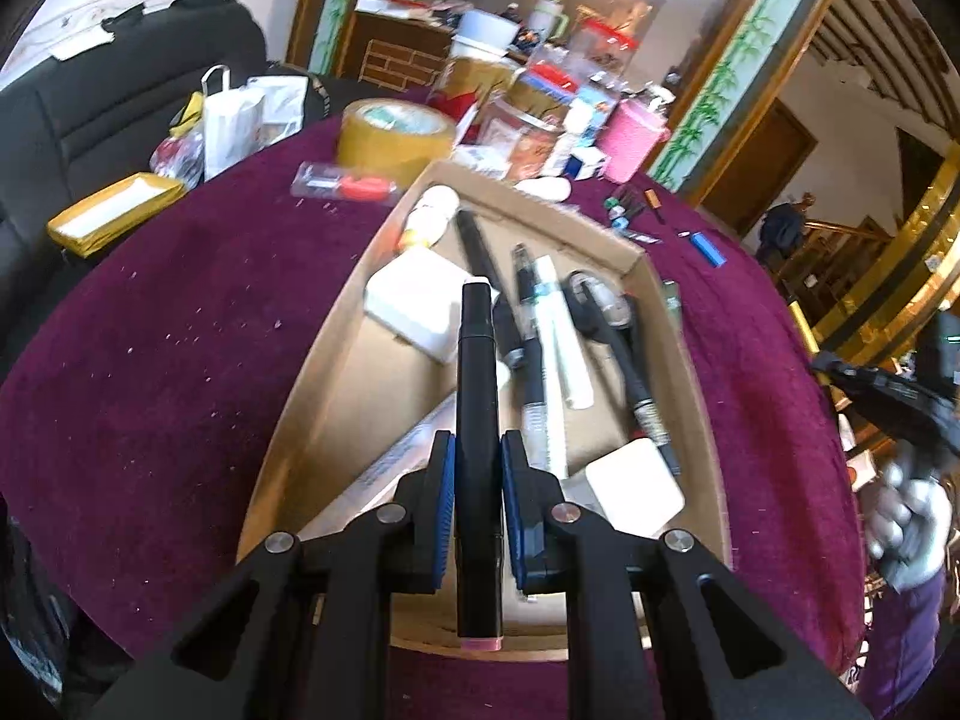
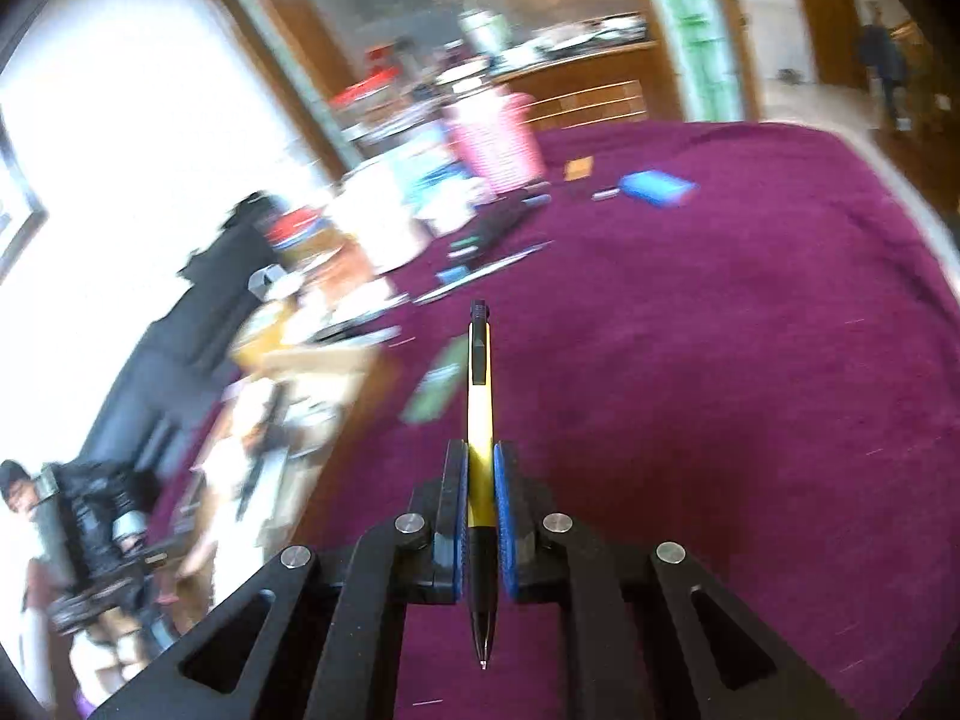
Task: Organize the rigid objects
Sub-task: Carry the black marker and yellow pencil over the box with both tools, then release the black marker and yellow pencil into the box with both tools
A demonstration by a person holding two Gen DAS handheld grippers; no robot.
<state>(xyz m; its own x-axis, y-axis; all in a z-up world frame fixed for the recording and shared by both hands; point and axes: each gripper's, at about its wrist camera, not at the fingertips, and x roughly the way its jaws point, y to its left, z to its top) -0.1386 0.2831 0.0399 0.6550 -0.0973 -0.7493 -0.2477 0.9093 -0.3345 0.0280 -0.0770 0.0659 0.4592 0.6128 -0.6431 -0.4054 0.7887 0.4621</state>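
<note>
My left gripper [image 1: 477,450] is shut on a thick black marker [image 1: 476,372] with a pink end cap near the camera. It hangs over a shallow cardboard box [image 1: 300,396] on the maroon tablecloth. In the box lie several pens, a white marker [image 1: 561,336], white adapters [image 1: 414,306] and a black tool. In the blurred right wrist view, my right gripper [image 2: 480,456] is shut on a yellow and black pen [image 2: 479,414], tip toward the camera, above the maroon cloth. The cardboard box [image 2: 312,372] shows smeared at the left of that view.
Behind the box stand a roll of brown tape [image 1: 393,132], a red-handled tool in a clear pack [image 1: 345,183], a pink container [image 1: 630,141] and cluttered packages. Small loose items, a blue one [image 1: 708,249] among them, lie on the cloth to the right. A gloved hand [image 1: 909,516] shows at the right edge.
</note>
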